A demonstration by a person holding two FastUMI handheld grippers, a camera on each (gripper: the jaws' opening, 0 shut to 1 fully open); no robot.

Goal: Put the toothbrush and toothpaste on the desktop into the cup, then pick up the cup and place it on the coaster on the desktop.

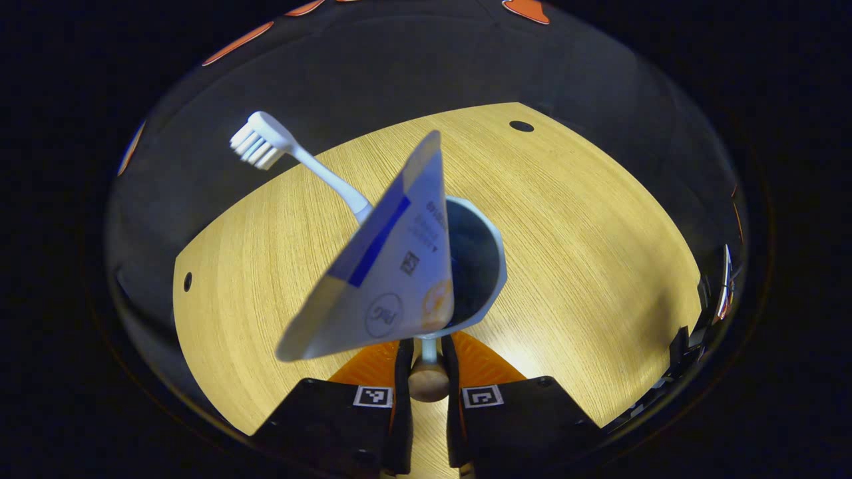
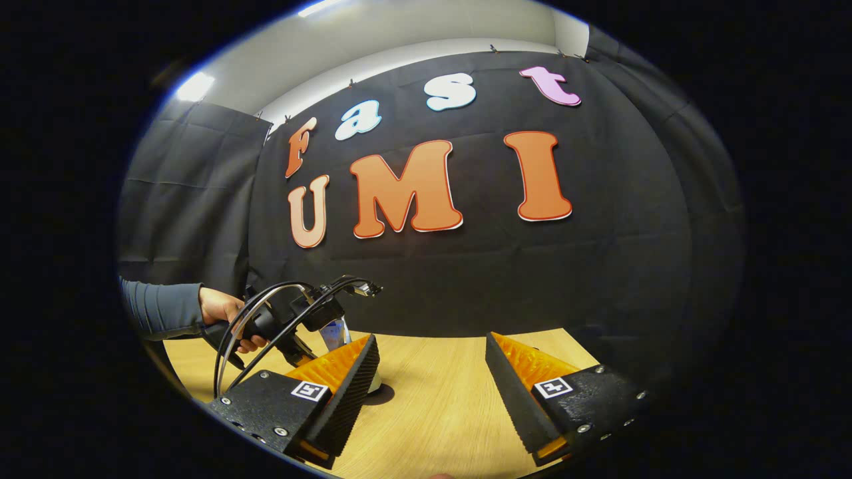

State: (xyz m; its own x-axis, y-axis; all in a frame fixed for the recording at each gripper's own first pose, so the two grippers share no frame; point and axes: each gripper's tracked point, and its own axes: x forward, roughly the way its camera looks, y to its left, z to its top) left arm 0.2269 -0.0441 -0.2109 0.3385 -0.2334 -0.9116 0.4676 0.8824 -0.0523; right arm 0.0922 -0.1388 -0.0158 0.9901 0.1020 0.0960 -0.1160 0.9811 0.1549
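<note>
cup (image 1: pixel 489 266): mostly hidden behind toothpaste (image 1: pixel 386 266) | toothbrush (image 1: pixel 299 156): handle hidden behind toothpaste | coaster: cannot tell

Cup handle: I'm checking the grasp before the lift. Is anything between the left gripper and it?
Nothing visible does. The left gripper is closed on the cup by its handle, with toothpaste and toothbrush inside the cup.

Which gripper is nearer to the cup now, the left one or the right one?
Left. The left gripper is right at the cup, its fingers closed on the cup's handle. The right gripper hangs open over the table, apart from the cup.
</note>
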